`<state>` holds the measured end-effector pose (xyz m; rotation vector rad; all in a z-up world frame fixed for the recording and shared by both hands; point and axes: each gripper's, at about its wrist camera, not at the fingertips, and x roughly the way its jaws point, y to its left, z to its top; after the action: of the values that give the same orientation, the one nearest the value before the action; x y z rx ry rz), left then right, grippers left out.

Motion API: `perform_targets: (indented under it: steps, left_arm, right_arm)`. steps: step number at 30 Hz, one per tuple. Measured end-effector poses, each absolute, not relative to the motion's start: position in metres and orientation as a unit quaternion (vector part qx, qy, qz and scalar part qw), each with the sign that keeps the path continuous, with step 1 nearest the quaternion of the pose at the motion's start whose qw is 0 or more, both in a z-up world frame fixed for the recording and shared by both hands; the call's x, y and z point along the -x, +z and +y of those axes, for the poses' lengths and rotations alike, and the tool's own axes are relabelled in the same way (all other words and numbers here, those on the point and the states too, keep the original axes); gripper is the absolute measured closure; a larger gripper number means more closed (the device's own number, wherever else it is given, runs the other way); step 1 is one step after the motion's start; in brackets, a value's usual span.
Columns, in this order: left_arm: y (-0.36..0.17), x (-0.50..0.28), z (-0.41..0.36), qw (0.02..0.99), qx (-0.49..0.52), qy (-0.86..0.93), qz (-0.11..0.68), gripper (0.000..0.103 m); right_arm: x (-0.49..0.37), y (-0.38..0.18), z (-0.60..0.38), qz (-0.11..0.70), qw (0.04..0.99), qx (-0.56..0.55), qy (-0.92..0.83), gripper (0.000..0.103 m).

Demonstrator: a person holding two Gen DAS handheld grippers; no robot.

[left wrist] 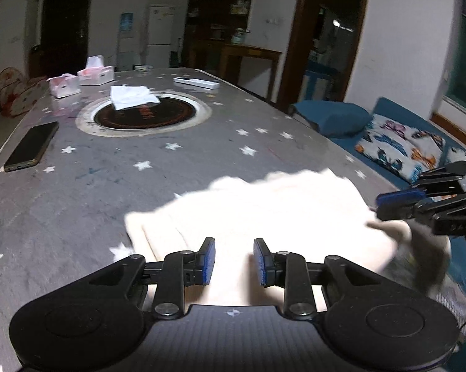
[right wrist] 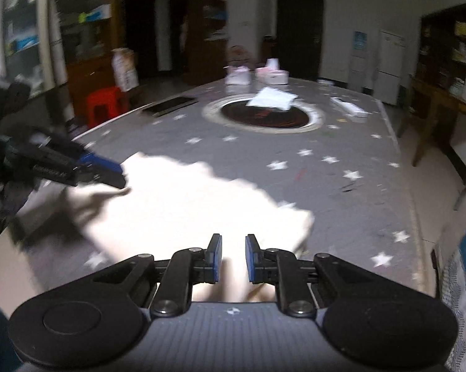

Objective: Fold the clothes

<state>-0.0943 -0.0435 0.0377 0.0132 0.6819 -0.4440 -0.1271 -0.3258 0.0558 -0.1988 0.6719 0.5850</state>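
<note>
Both the left gripper and right gripper hover, jaws apart, over cream clothing; tissues fill two boxes.

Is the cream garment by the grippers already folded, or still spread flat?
Partly folded, it seems: the cream garment shows stacked layered edges at its left side in the left wrist view. How complete the fold is, cannot tell; both views are blurred.

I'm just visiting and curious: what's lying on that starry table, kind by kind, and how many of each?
Cream garment: 1
Phone: 1
Tissue boxes: 2
White paper on the round inset: 1
White remote: 1
Total: 6
</note>
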Motion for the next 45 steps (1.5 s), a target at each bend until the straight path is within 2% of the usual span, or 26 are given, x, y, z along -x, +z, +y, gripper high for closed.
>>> perform_targets:
  steps: [4,9,13,17,21,28,32,38,45]
  left_arm:
    - [0.027,0.105,-0.038,0.917,-0.005,-0.204,0.344,0.073]
    - [0.034,0.116,-0.029,0.923,0.010,-0.191,0.334,0.069]
    - [0.030,0.118,-0.021,0.925,0.026,-0.172,0.339,0.067]
    - [0.027,0.122,-0.013,0.924,0.041,-0.162,0.343,0.065]
    - [0.034,0.124,-0.010,0.930,0.044,-0.153,0.331,0.065]
    - [0.029,0.119,-0.021,0.928,0.034,-0.161,0.335,0.065]
    - [0.027,0.117,-0.020,0.926,0.034,-0.159,0.342,0.061]
    - [0.036,0.111,-0.017,0.932,0.025,-0.148,0.329,0.061]
    - [0.039,0.095,-0.014,0.932,0.022,-0.133,0.337,0.061]
  right_arm:
    - [0.137,0.037,-0.325,0.338,0.896,0.105,0.270,0.089]
    - [0.139,0.050,-0.330,0.324,0.904,0.100,0.260,0.088]
    - [0.134,0.050,-0.325,0.314,0.907,0.085,0.267,0.084]
    - [0.125,0.034,-0.320,0.338,0.899,0.077,0.268,0.083]
    - [0.119,0.043,-0.321,0.324,0.904,0.074,0.269,0.079]
    - [0.088,0.040,-0.332,0.326,0.918,0.049,0.218,0.079]
    - [0.072,0.030,-0.339,0.342,0.918,0.033,0.197,0.080]
    - [0.066,0.042,-0.329,0.321,0.921,0.039,0.216,0.080]
    - [0.046,0.030,-0.315,0.346,0.911,0.045,0.219,0.080]
